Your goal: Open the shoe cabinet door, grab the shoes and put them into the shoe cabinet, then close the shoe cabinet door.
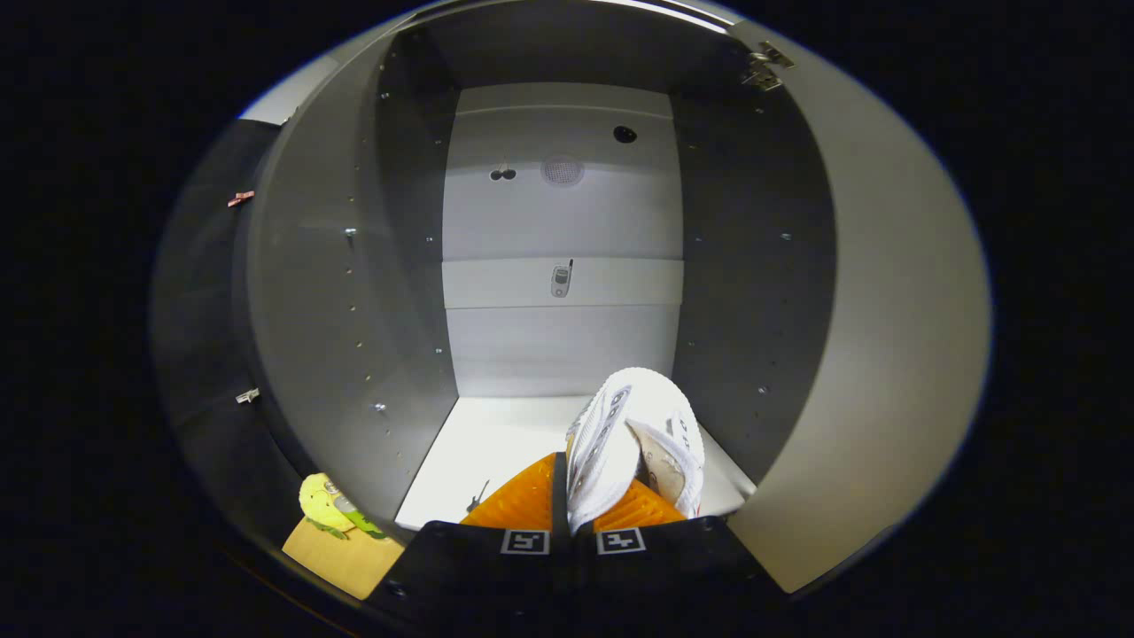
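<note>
Open and lit inside, the shoe cabinet (496, 443) faces the tool (571, 509), whose fingers clamp a white shoe (633, 443) just above the cabinet floor. Releasing early could tip it against the right door (886, 354).

Staged home corner in a recording booth

Ahead of the claw (571, 505) stands an open grey shoe cabinet (354, 292) with peg-holed walls and a pale floor; dark cloth hangs to its left, above a small wooden surface (341, 554).
</note>
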Demonstrator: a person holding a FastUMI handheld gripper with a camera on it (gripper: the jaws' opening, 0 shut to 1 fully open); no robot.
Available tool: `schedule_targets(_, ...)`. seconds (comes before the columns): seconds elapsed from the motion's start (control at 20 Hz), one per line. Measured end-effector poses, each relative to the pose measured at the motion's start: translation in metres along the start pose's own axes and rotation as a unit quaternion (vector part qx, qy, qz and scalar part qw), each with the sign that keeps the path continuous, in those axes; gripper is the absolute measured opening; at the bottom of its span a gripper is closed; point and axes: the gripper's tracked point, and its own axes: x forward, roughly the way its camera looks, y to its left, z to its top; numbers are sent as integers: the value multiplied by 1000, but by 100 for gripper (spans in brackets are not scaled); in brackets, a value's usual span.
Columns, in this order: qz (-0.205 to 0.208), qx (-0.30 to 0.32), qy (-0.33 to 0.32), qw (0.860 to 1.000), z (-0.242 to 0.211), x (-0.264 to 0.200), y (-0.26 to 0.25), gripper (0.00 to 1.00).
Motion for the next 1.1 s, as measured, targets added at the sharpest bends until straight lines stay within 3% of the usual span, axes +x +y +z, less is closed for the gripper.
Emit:
schedule_targets(0.3,10,9,10,1000,6,90,-8,4)
schedule_targets(0.5,24,22,38,999,-16,130,-1,4)
schedule_targets(0.85,36,11,73,997,-41,142,7,5)
schedule_targets(1.0,37,-22,72,997,-43,131,13,16)
schedule_targets(1.1,34,-32,67,997,-43,124,14,16)
